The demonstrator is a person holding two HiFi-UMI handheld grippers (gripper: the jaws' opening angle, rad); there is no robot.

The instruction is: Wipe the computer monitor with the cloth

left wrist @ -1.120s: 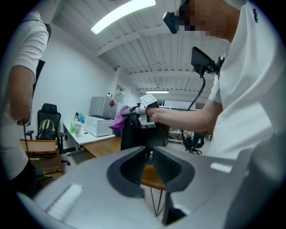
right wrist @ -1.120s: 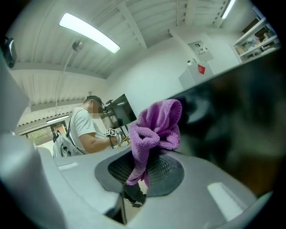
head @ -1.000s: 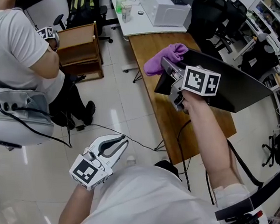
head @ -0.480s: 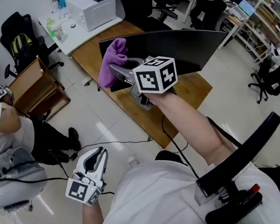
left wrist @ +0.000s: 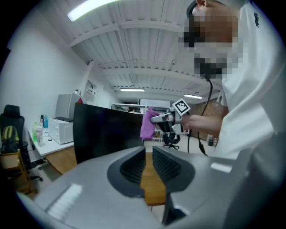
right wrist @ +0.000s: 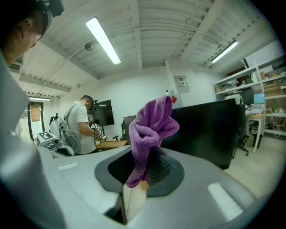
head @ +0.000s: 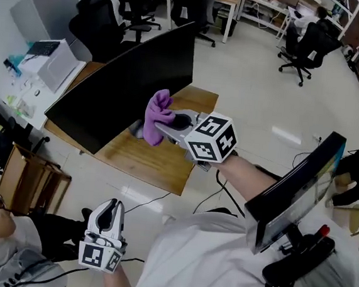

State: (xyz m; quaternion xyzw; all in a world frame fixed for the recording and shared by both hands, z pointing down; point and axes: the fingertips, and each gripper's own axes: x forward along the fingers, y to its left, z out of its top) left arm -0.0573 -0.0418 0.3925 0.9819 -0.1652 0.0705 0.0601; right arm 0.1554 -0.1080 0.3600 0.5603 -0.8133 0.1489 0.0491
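While my right forearm stretches forward, the right gripper [head: 163,129] sits level with the monitor's [head: 131,88] lower right corner, with its jaws pinching the purple cloth [head: 158,112]. The cloth stands bunched above the jaws, just beside the monitor's dark panel; I cannot tell whether it touches the panel. The monitor stands tilted on a wooden desk [head: 158,163]. My left gripper [head: 110,205] is held low at my side, well apart from the monitor and pointed toward it. Its jaws are a narrow slit apart with nothing between them.
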